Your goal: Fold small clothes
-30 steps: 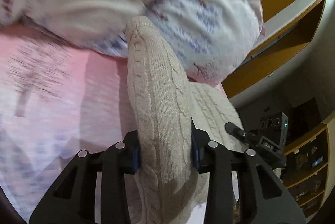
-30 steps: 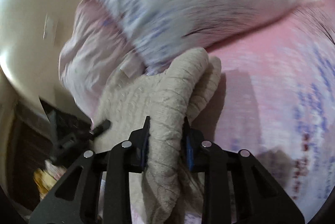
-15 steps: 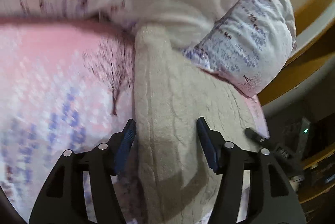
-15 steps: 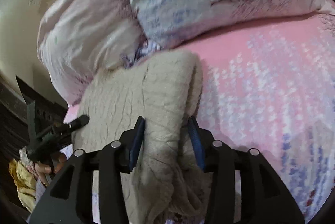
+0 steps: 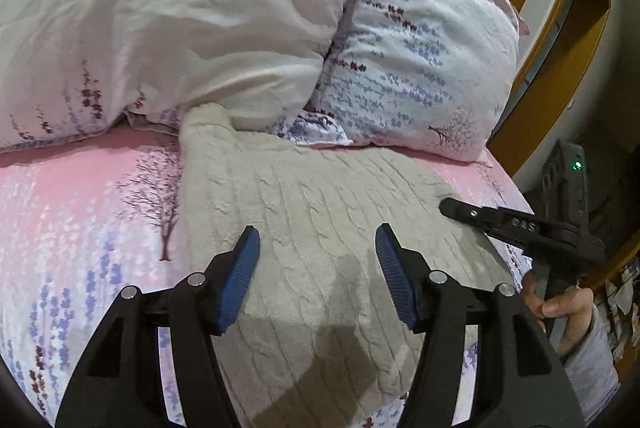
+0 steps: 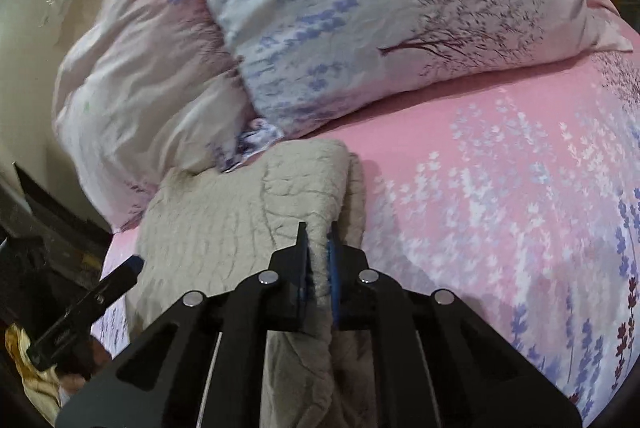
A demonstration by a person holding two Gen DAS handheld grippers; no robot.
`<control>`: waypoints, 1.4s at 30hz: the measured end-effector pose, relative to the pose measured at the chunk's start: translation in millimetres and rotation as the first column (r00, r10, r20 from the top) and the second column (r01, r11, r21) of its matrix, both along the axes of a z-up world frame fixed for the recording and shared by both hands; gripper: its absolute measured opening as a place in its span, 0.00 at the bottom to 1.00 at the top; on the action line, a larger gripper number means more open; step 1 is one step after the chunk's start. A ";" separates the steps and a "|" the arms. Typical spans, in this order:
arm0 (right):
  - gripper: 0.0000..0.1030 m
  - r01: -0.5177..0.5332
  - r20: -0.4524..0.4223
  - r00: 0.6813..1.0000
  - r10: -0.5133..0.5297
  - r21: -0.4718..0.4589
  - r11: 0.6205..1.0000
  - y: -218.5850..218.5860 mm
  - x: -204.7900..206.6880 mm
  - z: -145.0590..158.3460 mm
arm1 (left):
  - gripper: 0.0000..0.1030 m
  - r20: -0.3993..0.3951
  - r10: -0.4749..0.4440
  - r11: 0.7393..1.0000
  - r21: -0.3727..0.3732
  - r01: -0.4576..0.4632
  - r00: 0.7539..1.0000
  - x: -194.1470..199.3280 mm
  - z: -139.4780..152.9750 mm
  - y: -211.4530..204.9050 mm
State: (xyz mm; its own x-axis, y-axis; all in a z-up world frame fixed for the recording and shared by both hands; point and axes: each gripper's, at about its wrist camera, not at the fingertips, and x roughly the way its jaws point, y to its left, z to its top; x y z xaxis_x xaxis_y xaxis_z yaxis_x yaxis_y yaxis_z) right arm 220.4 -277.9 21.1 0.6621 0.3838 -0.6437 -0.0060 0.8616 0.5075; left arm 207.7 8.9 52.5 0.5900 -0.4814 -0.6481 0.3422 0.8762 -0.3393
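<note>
A beige cable-knit sweater (image 5: pixel 320 195) lies folded on the pink floral bedsheet (image 5: pixel 80 211), its far corner against the pillows. My left gripper (image 5: pixel 316 232) hovers over it, open, blue pads apart and clear of the knit. My right gripper (image 6: pixel 318 234) is shut on a raised fold at the sweater's (image 6: pixel 224 220) right edge. In the left wrist view the right gripper (image 5: pixel 452 205) reaches the sweater's right edge, held by a hand (image 5: pixel 560 308). A black finger (image 6: pixel 116 278) of the left gripper shows at the left of the right wrist view.
Two large pillows (image 5: pixel 180 19) (image 5: pixel 420 39) with lavender and tree prints crowd the bed's far side, touching the sweater. A wooden headboard frame (image 5: pixel 532 59) and dark shelves stand to the right. Open pink sheet (image 6: pixel 500 207) stretches to the sweater's other side.
The left jaws opened and let go of the sweater fold, which now lies flat. The right jaws widened briefly, then closed tight on the fold's edge. Both views pulled back slightly.
</note>
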 end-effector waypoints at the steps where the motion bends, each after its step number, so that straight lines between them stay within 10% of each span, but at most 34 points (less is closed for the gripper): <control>1: 0.08 0.005 -0.013 1.000 -0.005 -0.010 1.000 0.2 3.5 -4.7 | 0.59 -0.006 -0.001 1.000 0.010 0.001 1.000 2.0 -2.5 -1.8; 4: 0.12 -0.004 -0.025 1.000 0.004 -0.016 1.000 2.2 9.1 -11.8 | 0.59 -0.002 0.005 0.999 0.052 -0.005 1.000 7.5 -10.7 -10.5; 7: 0.35 0.009 -0.020 1.000 -0.009 0.019 1.000 -6.5 -4.7 -3.6 | 0.59 0.022 0.007 0.998 0.070 -0.008 1.000 0.8 -9.3 -10.0; 14: 0.34 -0.065 0.204 0.976 0.083 -0.095 0.993 8.2 -82.7 37.2 | 0.63 0.064 0.013 1.000 0.013 -0.014 0.998 -34.2 1.8 3.3; 19: 0.40 -0.183 0.134 0.967 0.217 -0.229 0.956 50.9 -89.5 22.1 | 0.70 0.101 -0.004 0.996 0.094 -0.005 0.995 -45.4 -1.7 -10.9; 32: 0.89 0.007 0.177 0.983 0.052 -0.316 0.949 46.7 -124.5 33.9 | 0.86 0.115 0.073 0.986 0.138 -0.089 0.991 -92.2 11.9 19.1; 42: 0.98 0.128 0.131 0.988 -0.076 -0.459 0.879 61.4 -149.5 14.1 | 0.92 0.030 0.173 0.964 0.202 -0.175 0.985 -132.1 -14.9 38.5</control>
State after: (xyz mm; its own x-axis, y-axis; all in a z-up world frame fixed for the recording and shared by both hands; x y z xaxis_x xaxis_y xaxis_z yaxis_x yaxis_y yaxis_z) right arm 70.8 -216.5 35.2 0.7555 -0.0155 -0.6550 0.0635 0.9967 0.0496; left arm 75.6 47.4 37.7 0.6614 -0.2296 -0.7140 0.1816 0.9727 -0.1445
